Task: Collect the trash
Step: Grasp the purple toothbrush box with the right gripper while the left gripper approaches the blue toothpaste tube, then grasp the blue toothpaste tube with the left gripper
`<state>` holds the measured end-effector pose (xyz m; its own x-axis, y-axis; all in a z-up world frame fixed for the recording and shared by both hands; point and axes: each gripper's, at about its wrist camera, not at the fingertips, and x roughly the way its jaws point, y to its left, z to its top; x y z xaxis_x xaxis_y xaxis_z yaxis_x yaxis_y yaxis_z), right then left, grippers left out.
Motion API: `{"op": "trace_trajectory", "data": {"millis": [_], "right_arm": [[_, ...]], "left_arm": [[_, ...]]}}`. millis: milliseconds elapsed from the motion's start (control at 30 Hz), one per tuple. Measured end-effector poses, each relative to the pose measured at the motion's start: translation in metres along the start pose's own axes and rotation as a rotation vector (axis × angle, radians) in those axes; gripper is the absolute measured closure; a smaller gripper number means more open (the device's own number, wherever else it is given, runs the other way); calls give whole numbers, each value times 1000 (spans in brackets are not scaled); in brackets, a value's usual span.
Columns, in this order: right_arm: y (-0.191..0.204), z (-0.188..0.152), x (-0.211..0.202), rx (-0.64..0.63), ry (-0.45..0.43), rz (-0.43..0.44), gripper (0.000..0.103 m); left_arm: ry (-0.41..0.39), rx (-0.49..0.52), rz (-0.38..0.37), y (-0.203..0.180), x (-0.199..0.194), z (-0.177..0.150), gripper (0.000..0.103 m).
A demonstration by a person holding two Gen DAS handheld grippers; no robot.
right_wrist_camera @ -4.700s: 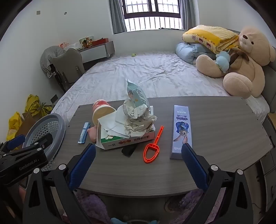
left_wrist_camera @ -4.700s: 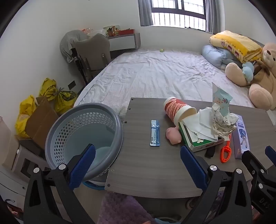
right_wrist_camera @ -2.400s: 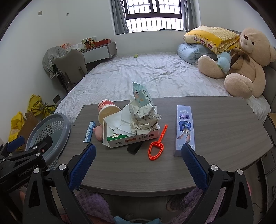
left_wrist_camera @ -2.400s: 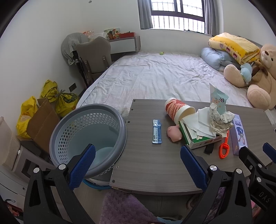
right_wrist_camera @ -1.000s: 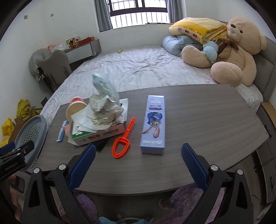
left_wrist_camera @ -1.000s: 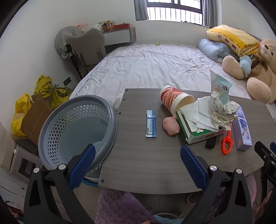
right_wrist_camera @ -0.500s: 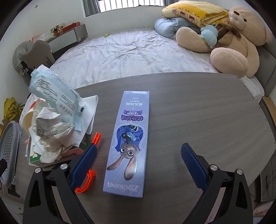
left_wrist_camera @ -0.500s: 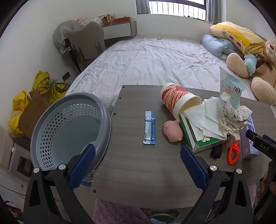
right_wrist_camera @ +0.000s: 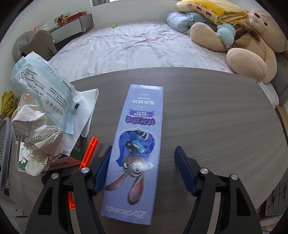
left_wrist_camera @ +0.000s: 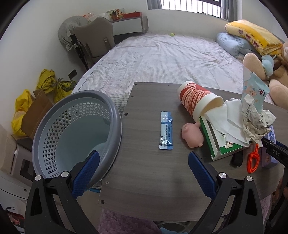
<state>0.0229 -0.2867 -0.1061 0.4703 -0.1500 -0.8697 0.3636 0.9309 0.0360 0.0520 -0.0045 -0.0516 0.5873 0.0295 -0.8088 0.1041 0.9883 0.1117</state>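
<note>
A teddy bear [right_wrist_camera: 252, 36] lies on the bed [right_wrist_camera: 136, 41].

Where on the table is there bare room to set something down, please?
The table is bare to the right of the purple carton, out to its far and right edges. A second free patch lies between the basket and the blue sachet. Around the green box with crumpled paper, paper cup and orange scoop it is crowded.

Home bedroom: bed [left_wrist_camera: 162, 59] beside table [left_wrist_camera: 149, 178], pillows [right_wrist_camera: 181, 20], big teddy bear [right_wrist_camera: 248, 39] (barred window [left_wrist_camera: 181, 7] behind).
</note>
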Motion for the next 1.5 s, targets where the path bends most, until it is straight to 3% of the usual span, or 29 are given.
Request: {"op": "trace_trajectory", "data": {"millis": [67, 100, 400, 700, 1100, 1300, 1500], "right_arm": [[1, 0, -2, -11, -7, -2, 59], [2, -1, -3, -12, -8, 2, 60], [-4, -15, -22, 21, -45, 43, 60], [-10, -25, -50, 32, -97, 96, 60], [-20, -28, -56, 45, -108, 144, 60], [-23, -27, -55, 53, -111, 160, 60], [-24, -29, -54, 59, -112, 165, 60]], "left_arm": [[5, -10, -3, 4, 3, 1, 6], [9, -14, -8, 6, 3, 2, 6], [15, -3, -18, 8, 24, 14, 6], [52, 67, 38, -10, 53, 21, 6], [37, 106, 62, -26, 69, 25, 7], [23, 110, 9, -29, 66, 24, 26], [51, 89, -79, -30, 69, 22, 54]]}}
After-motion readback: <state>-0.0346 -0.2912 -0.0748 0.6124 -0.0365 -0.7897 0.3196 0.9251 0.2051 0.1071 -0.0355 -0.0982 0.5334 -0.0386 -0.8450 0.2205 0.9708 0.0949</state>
